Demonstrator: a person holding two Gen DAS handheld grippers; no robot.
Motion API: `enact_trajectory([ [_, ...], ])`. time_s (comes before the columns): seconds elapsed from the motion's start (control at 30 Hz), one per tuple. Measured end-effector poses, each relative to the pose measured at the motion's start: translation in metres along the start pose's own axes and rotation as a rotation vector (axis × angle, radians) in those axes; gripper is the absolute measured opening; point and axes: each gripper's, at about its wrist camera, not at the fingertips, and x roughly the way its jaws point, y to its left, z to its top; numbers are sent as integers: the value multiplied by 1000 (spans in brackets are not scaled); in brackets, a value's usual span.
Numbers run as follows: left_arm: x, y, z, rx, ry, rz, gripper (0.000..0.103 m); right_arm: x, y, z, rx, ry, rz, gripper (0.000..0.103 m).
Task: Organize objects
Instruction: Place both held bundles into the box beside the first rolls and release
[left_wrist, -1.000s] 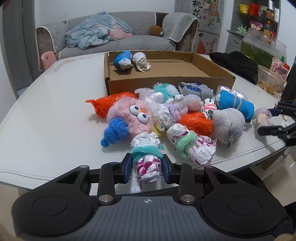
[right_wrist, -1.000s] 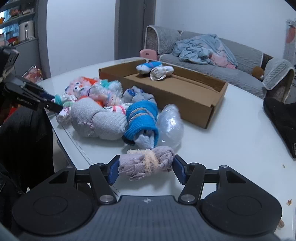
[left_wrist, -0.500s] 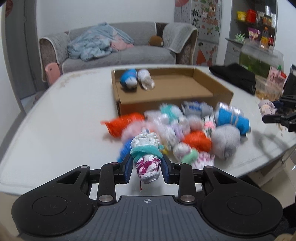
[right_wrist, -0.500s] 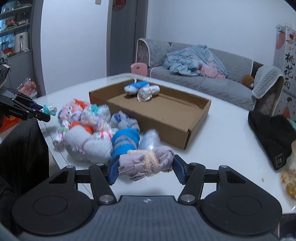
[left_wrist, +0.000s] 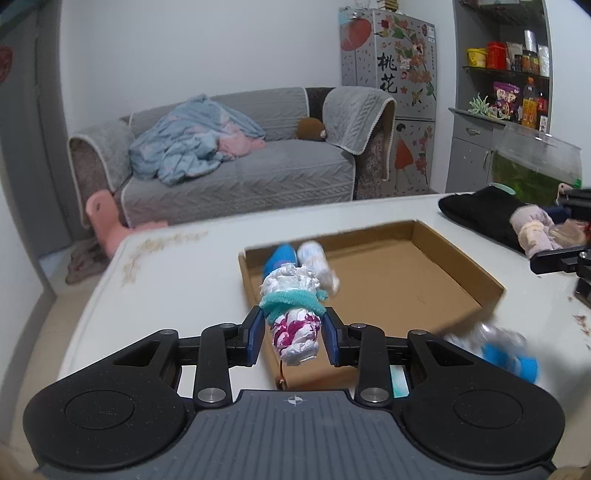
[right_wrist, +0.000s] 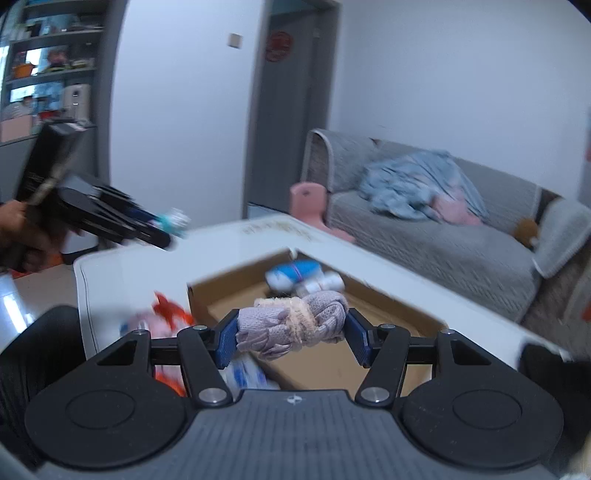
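Both bundles have been lifted off the table's front edge and now hang over the cardboard box (left_wrist: 458, 273), the left gripper (left_wrist: 293, 334) clenched on the white-and-teal bundle (left_wrist: 293, 314), the right gripper (right_wrist: 291, 334) on the lilac bundle (right_wrist: 291, 325), ready to drop beside the two bundles (left_wrist: 299, 258) in its far-left corner.

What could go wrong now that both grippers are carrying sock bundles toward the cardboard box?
The left gripper pinches the white bundle with the teal band only at its lower half, so it might tip out before reaching the cardboard box. The right gripper, holding the lilac bundle, heads for the same box; the two could collide.
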Motion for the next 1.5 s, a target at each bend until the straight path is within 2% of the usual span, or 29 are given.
enact_trajectory([
  [0.17,42,5,27,-10,27,-41,40,50,-1,35,-65,15,40,55],
  [0.3,79,8,34,-36,75,-65,41,100,0,48,-125,70,54,56],
  [0.53,129,14,17,-125,132,-57,41,178,14,36,-301,221,44,55],
  [0.63,144,11,10,-121,152,-33,41,198,19,27,-370,272,38,56],
  [1.0,167,8,-2,-69,203,-21,44,232,16,17,-385,347,93,56],
  [1.2,169,6,-3,-52,201,-29,43,240,18,16,-391,366,105,56],
  [1.37,166,4,-1,-38,196,-17,52,241,18,16,-390,378,110,56],
  [1.5,163,4,3,-22,185,-1,66,241,18,16,-387,373,102,59],
])
